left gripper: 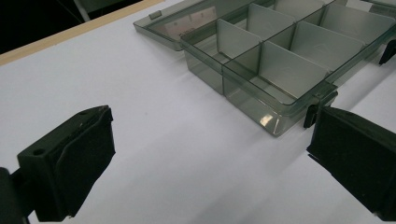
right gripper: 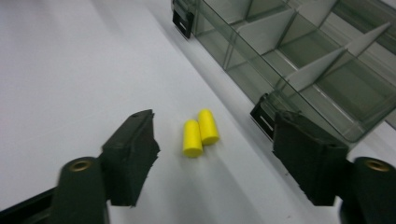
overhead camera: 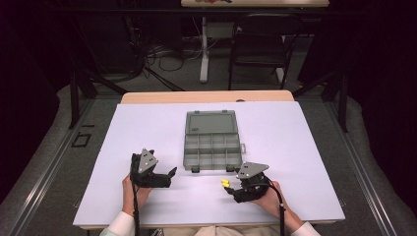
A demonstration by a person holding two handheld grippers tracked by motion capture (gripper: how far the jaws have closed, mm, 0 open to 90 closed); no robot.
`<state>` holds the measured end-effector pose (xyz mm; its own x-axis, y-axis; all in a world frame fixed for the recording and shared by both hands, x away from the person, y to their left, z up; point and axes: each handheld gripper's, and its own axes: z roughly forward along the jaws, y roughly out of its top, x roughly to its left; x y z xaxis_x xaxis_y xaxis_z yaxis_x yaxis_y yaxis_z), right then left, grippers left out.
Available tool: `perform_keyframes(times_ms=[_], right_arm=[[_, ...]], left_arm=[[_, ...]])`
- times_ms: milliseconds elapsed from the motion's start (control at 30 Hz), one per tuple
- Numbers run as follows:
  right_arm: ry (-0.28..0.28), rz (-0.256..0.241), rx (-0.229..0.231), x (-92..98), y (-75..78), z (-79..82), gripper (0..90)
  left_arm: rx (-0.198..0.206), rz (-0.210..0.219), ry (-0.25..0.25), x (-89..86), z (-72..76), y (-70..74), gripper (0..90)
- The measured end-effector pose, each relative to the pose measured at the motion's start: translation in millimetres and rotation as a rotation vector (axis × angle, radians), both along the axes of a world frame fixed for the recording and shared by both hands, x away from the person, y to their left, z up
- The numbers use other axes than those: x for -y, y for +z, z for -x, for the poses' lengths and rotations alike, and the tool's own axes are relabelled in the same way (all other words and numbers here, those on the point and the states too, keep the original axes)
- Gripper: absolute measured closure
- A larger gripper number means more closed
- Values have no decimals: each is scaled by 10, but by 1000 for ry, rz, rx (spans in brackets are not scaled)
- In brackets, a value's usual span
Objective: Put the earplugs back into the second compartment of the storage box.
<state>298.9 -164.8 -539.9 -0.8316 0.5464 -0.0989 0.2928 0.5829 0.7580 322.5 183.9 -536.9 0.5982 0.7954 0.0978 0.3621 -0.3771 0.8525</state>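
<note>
A clear grey compartment box [overhead camera: 212, 150] lies open in the middle of the white table, its lid [overhead camera: 212, 123] folded back behind it. Two yellow foam earplugs [overhead camera: 225, 183] lie side by side on the table, just in front of the box's near right corner. My right gripper [overhead camera: 232, 188] is open and sits right next to them; in the right gripper view the earplugs [right gripper: 200, 132] lie between and just ahead of its jaws. My left gripper [overhead camera: 169, 174] is open with nothing in it, left of the box's near left corner [left gripper: 280, 122].
The white sheet [overhead camera: 147, 128] covers most of the table; a strip of wooden tabletop [overhead camera: 206, 96] shows at the far edge. A black chair [overhead camera: 260, 44] and a white table leg [overhead camera: 204, 49] stand on the floor beyond.
</note>
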Motion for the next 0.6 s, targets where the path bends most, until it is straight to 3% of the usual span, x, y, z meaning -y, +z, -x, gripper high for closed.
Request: perform_keyframes(times_ms=[100, 333, 600], right_arm=[[11, 2, 18, -32, -6, 11, 398], [42, 15, 2, -95, -68, 8, 584], [60, 32, 3, -145, -127, -4, 670]], left_arm=[[-2, 1, 0, -6, -11, -7, 0], [-2, 0, -1, -10, -20, -15, 0], [-8, -1, -3, -19, -47, -27, 0]])
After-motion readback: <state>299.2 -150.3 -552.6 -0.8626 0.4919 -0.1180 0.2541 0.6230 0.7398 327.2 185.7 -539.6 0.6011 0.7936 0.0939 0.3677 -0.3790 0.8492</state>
